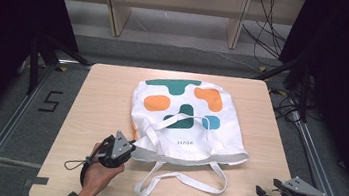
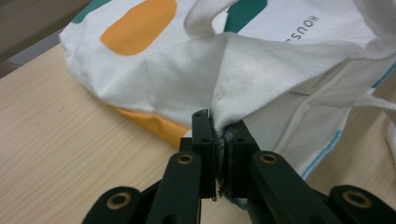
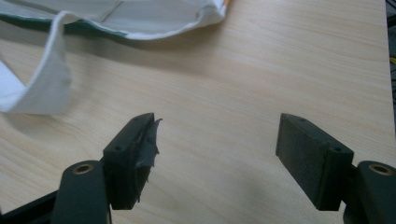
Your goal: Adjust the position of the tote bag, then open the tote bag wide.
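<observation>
— Pale wood table (image 1: pixel 101 104) under a dark room, shelving at the top of the frame. What do you have at lower left?

— I have the left gripper (image 1: pixel 128 149) clenched on the tote bag (image 1: pixel 184 124), pinching its near left corner at the mouth. In the left gripper view the jaws stand closed with white cloth folded between them, the fabric tenting up from the pinch.

— And the bag itself?

— It lies flat in the middle of the table, mouth toward me, one strap (image 1: pixel 180 179) looping out at lower centre.

— Lower right?

— My right gripper (image 1: pixel 268 191) hovers released, jaws wide apart over bare wood, well clear of the bag.

— So which step is this?

— I judge one corner is secured and the other isn't. Next I need to bring the right gripper leftward to the mouth's right corner (image 1: pixel 241 158) and catch one layer only, without snagging the strap.
</observation>
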`<state>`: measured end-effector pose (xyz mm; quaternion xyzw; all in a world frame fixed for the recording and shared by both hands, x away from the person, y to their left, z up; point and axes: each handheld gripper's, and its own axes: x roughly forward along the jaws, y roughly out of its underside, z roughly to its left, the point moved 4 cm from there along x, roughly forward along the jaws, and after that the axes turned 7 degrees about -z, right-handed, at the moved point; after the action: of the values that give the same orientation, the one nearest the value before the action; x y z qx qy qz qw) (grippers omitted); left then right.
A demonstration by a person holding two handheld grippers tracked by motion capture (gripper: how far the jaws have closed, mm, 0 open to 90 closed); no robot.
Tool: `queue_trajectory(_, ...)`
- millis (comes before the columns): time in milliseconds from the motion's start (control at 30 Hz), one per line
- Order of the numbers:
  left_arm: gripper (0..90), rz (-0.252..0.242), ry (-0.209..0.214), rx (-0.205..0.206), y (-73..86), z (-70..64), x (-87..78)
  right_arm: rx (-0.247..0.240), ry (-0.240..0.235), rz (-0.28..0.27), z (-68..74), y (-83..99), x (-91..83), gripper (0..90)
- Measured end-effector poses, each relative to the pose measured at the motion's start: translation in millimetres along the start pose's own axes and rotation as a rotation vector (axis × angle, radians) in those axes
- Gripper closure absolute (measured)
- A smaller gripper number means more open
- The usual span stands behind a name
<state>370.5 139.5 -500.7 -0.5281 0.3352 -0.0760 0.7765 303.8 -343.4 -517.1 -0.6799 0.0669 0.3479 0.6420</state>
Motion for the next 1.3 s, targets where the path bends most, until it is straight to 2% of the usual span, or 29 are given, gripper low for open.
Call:
queue_trajectory(33,85.0,0.000,-0.007,-0.004,2.0,4.0,-0.9,0.008,0.000,0.003,0.5,0.1,-0.2,30.0)
queue_trajectory(67,84.9,-0.007,-0.011,0.022,2.7,9.4,-0.8,0.010,-0.001,0.005,0.8,0.2,-0.2,30.0)
queue_trajectory(133,84.7,0.005,-0.039,-0.021,7.4,14.7,-3.3,0.004,0.003,0.007,0.4,0.2,-0.2,30.0)
queue_trajectory(200,84.2,0.006,-0.041,-0.019,10.7,21.1,-3.6,0.002,0.001,0.006,0.6,0.2,-0.2,30.0)
queue_trajectory(233,83.6,0.004,-0.029,-0.022,12.3,23.2,-3.3,-0.035,-0.011,-0.006,-2.5,-0.5,1.0,30.0)
queue_trajectory(300,82.0,0.019,-0.019,0.012,14.3,27.0,-4.5,-0.036,-0.012,-0.005,-2.5,-0.4,1.0,30.0)
queue_trajectory(333,81.1,0.019,-0.016,-0.005,15.0,25.2,-4.3,-0.036,-0.012,-0.006,-2.6,-0.4,1.1,30.0)
queue_trajectory(367,79.6,0.015,-0.007,-0.051,15.8,21.4,-3.3,-0.037,-0.013,-0.005,-2.6,-0.4,1.2,30.0)
queue_trajectory(433,74.7,0.024,-0.001,-0.018,16.7,24.7,-3.8,-0.041,-0.003,0.000,-3.3,0.1,1.8,30.0)
queue_trajectory(467,74.7,0.029,-0.006,-0.049,17.8,23.9,-4.0,-0.041,-0.003,0.000,-3.3,0.1,1.8,30.0)
queue_trajectory(500,73.0,0.036,0.004,-0.015,18.1,27.2,-3.6,-0.040,-0.004,0.000,-3.3,0.0,1.8,30.0)
queue_trajectory(533,71.0,0.043,0.012,-0.037,19.6,25.9,-2.3,-0.038,0.008,-0.001,-3.4,0.0,2.7,30.0)
queue_trajectory(600,66.9,0.071,0.026,-0.027,21.3,25.4,-0.9,-0.033,-0.018,-0.006,-3.4,0.1,1.3,30.0)
queue_trajectory(633,65.0,0.079,0.033,0.013,21.6,27.3,-0.1,-0.009,-0.005,0.003,-1.5,0.5,0.2,30.0)
queue_trajectory(667,63.4,0.083,0.041,0.002,21.9,26.1,1.1,-0.047,-0.010,-0.007,-5.1,-0.1,0.7,30.0)
queue_trajectory(700,62.8,0.064,0.034,-0.026,21.2,23.3,4.1,0.009,-0.010,0.012,-1.9,1.3,-0.4,30.0)
queue_trajectory(800,64.0,0.108,0.038,-0.008,21.8,25.1,3.0,-0.004,-0.013,-0.003,-5.0,1.6,1.1,29.9)
queue_trajectory(833,64.0,0.102,0.026,-0.036,22.9,24.1,4.9,-0.013,-0.004,-0.002,-6.2,1.8,1.4,30.0)
queue_trajectory(867,64.2,0.112,0.036,-0.001,23.9,27.6,6.4,-0.016,-0.009,-0.004,-6.6,1.6,1.4,30.0)
queue_trajectory(933,67.0,0.123,0.038,-0.040,28.4,27.0,10.2,-0.003,-0.012,-0.002,-5.2,1.7,0.8,30.0)
queue_trajectory(967,69.1,0.133,0.045,-0.014,29.4,28.9,10.6,-0.010,-0.014,0.005,-5.3,1.7,0.4,30.0)
queue_trajectory(1000,72.1,0.136,0.040,-0.009,29.6,29.3,10.6,0.003,-0.010,0.001,-4.0,1.8,0.6,30.0)
queue_trajectory(1033,74.7,0.113,0.032,-0.031,29.1,28.6,11.9,-0.002,-0.006,0.011,-3.7,1.7,-0.3,30.0)
queue_trajectory(1067,77.2,0.119,0.035,0.002,28.1,31.5,10.5,0.004,-0.006,0.009,-2.9,1.7,-0.1,30.0)
queue_trajectory(1100,78.2,0.119,0.027,-0.008,27.8,31.1,9.8,0.004,-0.004,0.009,-3.1,1.6,0.3,30.0)
queue_trajectory(1167,79.3,0.118,0.039,-0.006,28.5,29.1,9.4,-0.030,0.000,-0.009,-5.1,0.8,1.8,30.0)
queue_trajectory(1200,80.0,0.117,0.034,-0.003,28.7,28.3,9.4,0.014,-0.005,0.014,-0.5,1.6,-0.1,30.0)
queue_trajectory(1267,80.9,0.107,0.031,-0.026,28.2,27.8,9.7,-0.041,-0.016,-0.013,-2.8,-1.0,0.9,30.0)
queue_trajectory(1300,81.1,0.125,0.044,-0.013,28.1,29.2,7.9,-0.050,-0.011,-0.005,-2.9,-1.3,1.4,30.0)
